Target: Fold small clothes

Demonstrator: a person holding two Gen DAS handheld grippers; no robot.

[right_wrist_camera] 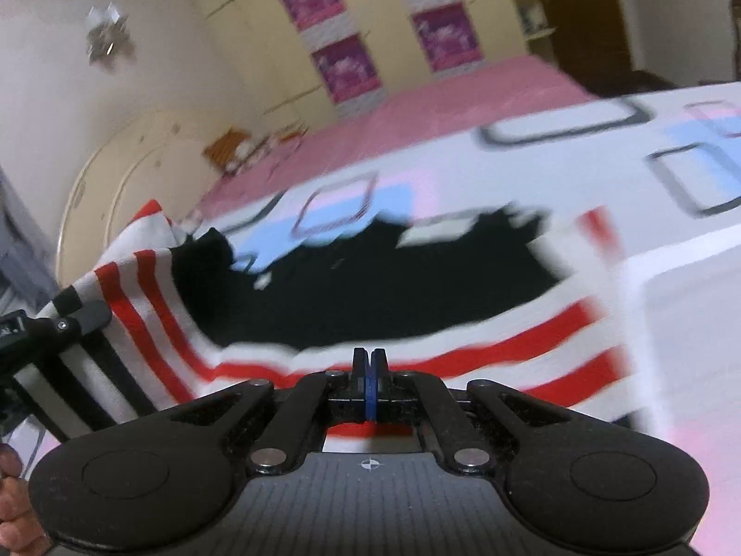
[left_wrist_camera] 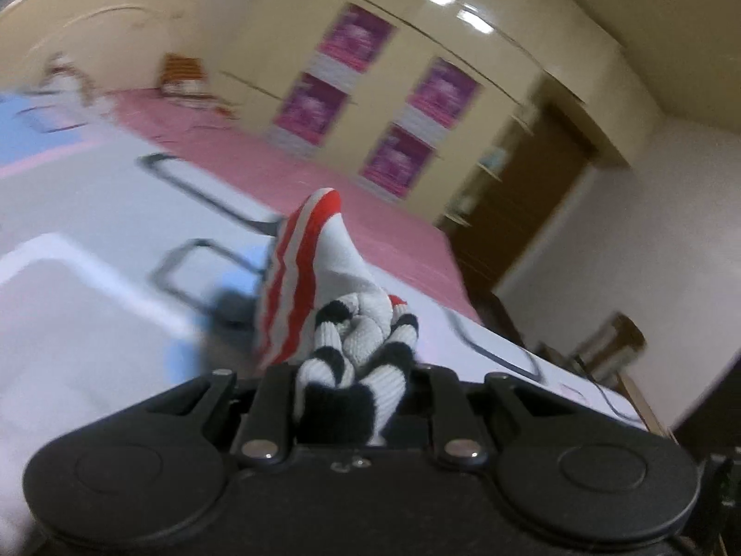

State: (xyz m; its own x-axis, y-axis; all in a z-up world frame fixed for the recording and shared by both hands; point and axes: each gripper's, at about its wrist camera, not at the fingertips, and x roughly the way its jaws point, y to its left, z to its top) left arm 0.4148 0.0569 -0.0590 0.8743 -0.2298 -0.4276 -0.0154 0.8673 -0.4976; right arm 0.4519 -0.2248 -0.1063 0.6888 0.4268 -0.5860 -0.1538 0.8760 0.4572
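A small striped garment, white with red and black stripes and a large black patch (right_wrist_camera: 370, 278), hangs lifted over the bed. My left gripper (left_wrist_camera: 352, 398) is shut on a bunched black-and-white ribbed edge of the garment (left_wrist_camera: 352, 347); its fingers are hidden by the cloth. The left gripper also shows at the left edge of the right wrist view (right_wrist_camera: 69, 324), holding the garment's left corner. My right gripper (right_wrist_camera: 369, 361) is shut, fingertips together, at the garment's lower red-striped edge (right_wrist_camera: 463, 361); I cannot tell whether cloth is pinched. Both views are motion-blurred.
A white bedsheet with blue, pink and dark square outlines (right_wrist_camera: 579, 125) covers the near bed. A pink bedspread (left_wrist_camera: 324, 176) lies beyond. Cream wardrobes with purple posters (left_wrist_camera: 352, 41) stand behind, a brown door (left_wrist_camera: 532, 194) to the right.
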